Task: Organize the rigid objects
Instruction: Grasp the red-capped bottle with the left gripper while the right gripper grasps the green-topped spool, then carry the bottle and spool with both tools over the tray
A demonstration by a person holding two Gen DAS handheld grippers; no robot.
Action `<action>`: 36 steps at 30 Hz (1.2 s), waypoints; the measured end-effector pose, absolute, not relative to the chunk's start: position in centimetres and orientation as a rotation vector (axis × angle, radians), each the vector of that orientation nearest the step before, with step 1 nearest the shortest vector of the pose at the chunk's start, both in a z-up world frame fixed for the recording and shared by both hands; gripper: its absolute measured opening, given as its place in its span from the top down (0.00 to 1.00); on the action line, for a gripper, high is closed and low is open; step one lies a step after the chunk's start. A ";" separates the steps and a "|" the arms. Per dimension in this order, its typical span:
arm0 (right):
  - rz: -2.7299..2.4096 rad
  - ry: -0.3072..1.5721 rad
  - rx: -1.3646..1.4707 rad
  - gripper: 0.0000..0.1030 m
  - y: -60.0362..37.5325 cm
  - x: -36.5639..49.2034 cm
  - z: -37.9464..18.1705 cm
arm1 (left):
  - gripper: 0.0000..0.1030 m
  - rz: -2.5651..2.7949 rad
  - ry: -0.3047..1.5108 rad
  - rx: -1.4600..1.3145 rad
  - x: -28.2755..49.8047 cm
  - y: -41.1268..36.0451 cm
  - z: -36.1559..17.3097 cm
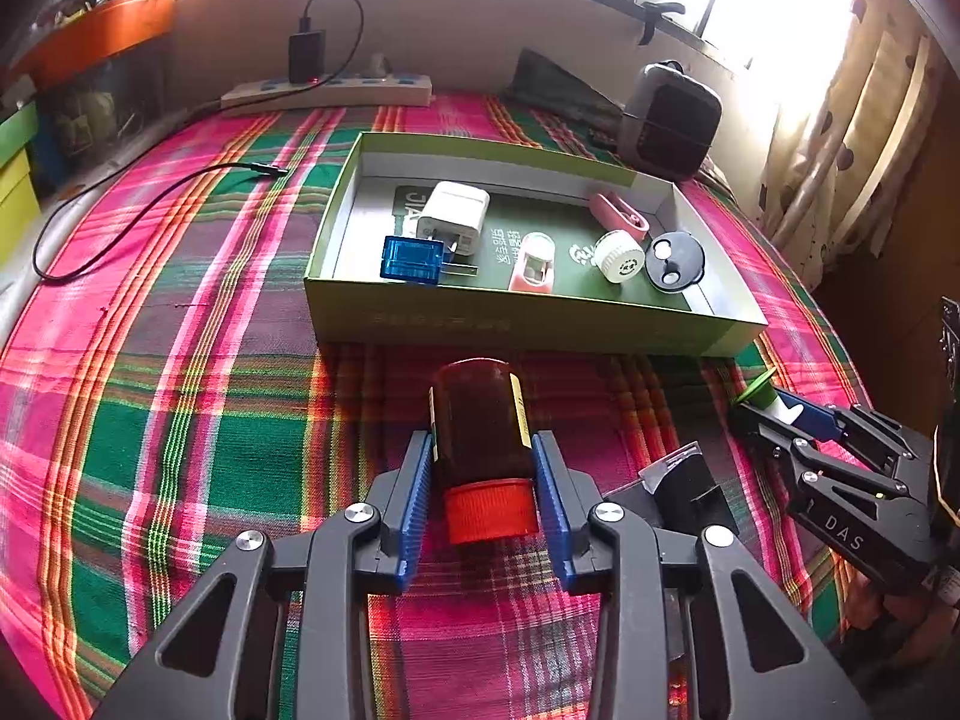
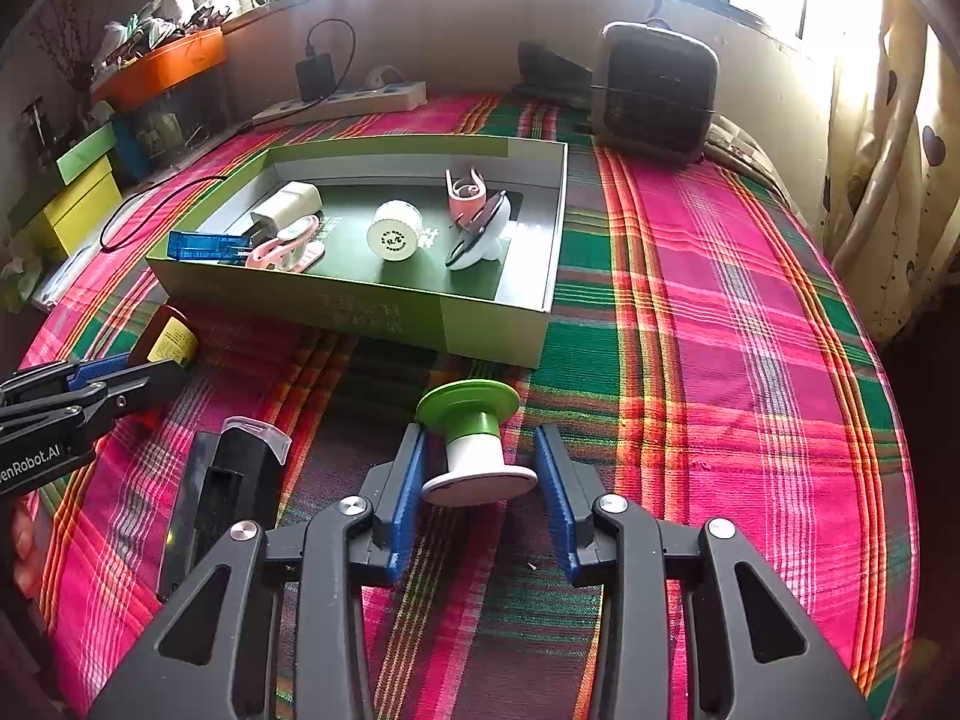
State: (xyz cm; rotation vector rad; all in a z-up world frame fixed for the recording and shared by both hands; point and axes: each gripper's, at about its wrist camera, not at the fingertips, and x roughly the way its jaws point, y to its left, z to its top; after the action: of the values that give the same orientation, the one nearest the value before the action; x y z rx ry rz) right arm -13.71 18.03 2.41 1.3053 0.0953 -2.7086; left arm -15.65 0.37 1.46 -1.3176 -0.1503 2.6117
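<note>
A brown bottle (image 1: 480,414) with a red cap lies on the plaid cloth, cap towards the camera. My left gripper (image 1: 482,438) is shut on it, blue pads against both sides. A green-and-white spool-shaped piece (image 2: 474,438) lies in front of the right wrist camera, and my right gripper (image 2: 480,432) is shut on its white flange. The left wrist view shows the right gripper (image 1: 774,405) at the right edge; the right wrist view shows the left gripper (image 2: 150,360) at the left. Just beyond stands a shallow green box (image 1: 510,318) holding a white charger (image 1: 453,216), a blue case (image 1: 413,260) and other small items.
A black device with a clear tip (image 2: 240,468) lies on the cloth between the two grippers. At the back are a power strip (image 1: 327,90) and a small heater (image 1: 669,120). A black cable (image 1: 120,210) trails at the left. Bare plaid cloth stretches right of the box (image 2: 720,300).
</note>
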 end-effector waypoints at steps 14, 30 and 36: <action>-2.708 0.090 1.305 0.66 18.1 -13.7 2.4 | 0.69 2.613 -0.148 -1.313 -15.6 0.4 1.5; -2.694 0.080 1.285 0.66 17.6 -13.7 2.7 | 0.69 2.615 -0.152 -1.302 -15.5 0.4 1.7; -2.696 0.079 1.265 0.66 17.4 -13.6 3.1 | 0.69 2.614 -0.144 -1.289 -15.4 0.2 2.0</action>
State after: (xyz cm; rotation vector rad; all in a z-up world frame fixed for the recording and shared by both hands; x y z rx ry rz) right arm -13.65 17.40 3.06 1.2645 0.0794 -2.6961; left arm -15.38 0.17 2.01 -1.2894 -0.1440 2.6145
